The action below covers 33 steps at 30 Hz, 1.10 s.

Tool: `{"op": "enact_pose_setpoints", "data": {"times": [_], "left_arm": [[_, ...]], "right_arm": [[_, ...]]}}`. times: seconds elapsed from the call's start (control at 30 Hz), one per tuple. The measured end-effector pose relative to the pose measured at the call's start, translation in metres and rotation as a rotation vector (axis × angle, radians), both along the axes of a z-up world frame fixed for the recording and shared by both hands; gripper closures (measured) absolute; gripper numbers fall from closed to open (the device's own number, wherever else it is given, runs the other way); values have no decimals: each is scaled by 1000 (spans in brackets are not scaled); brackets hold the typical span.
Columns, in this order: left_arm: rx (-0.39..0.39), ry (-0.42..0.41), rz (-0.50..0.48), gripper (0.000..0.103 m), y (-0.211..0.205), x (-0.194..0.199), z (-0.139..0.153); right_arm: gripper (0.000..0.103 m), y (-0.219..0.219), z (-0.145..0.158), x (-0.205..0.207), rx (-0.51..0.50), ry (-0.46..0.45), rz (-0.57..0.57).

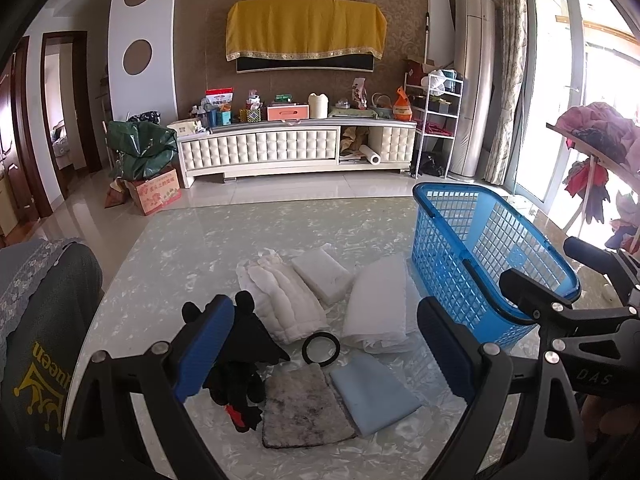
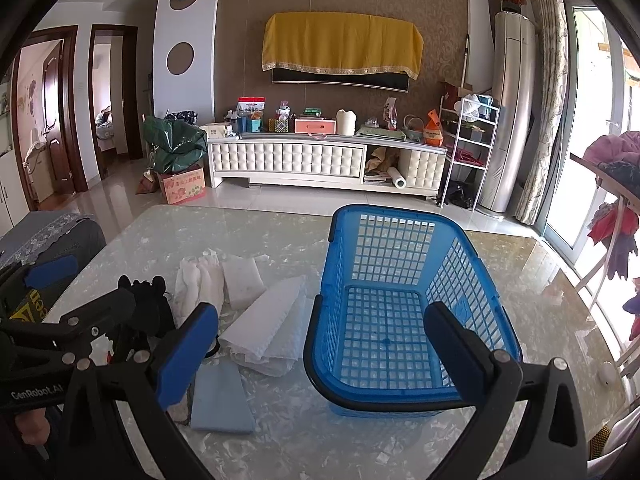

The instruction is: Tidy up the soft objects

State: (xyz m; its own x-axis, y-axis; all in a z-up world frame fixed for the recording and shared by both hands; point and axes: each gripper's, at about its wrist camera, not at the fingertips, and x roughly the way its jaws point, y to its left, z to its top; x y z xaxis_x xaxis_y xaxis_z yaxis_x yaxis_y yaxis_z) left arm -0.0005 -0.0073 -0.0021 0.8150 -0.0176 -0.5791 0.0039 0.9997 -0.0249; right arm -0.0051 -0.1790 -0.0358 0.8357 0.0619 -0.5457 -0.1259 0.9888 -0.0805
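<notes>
A: How were the two grippers held?

B: Both hovered over the near edge of the table (image 2: 160,240), pointing across it. The left gripper (image 1: 320,340) had its jaws wide apart with nothing between them, above the soft pile. The right gripper (image 2: 320,356) also stood wide open and empty, its fingers straddling the near rim of the blue basket (image 2: 400,280).

A: And the soft things?

B: All on the table, left of the basket. A black plush toy (image 1: 240,360) lay nearest the left edge, partly behind the left gripper's blue pad. Beside it were a white quilted cloth (image 1: 280,300), a white sponge block (image 1: 320,276), a folded white sheet (image 1: 380,304) touching the basket's side, a grey felt pad (image 1: 300,404), a pale blue cloth (image 1: 376,392) and a black ring (image 1: 321,348). The basket held nothing.

A: The room?

B: A glossy marbled tabletop, a tiled floor, a white cabinet (image 1: 280,148) beneath a yellow drape (image 1: 304,28) on the far wall
</notes>
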Motion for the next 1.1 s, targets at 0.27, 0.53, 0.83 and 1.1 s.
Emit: {"op": "enact_pose_setpoints", "data": {"times": [0.27,0.53,0.83,1.1], "left_arm": [[1,-5,-3,11,-1,1,0],[8,-4,-7,11,-2,0,-3],[9,-6,-7,11,-2,0,-3],[9,-4,-7,11,-2,0,-2]], "right_arm": [[0,-2,0,-3,-1,2,1],[0,-3,0,-4,0,3,1],[0,-3,1,-4,6,2,0],[0,-3,1,-4,8,8,1]]}}
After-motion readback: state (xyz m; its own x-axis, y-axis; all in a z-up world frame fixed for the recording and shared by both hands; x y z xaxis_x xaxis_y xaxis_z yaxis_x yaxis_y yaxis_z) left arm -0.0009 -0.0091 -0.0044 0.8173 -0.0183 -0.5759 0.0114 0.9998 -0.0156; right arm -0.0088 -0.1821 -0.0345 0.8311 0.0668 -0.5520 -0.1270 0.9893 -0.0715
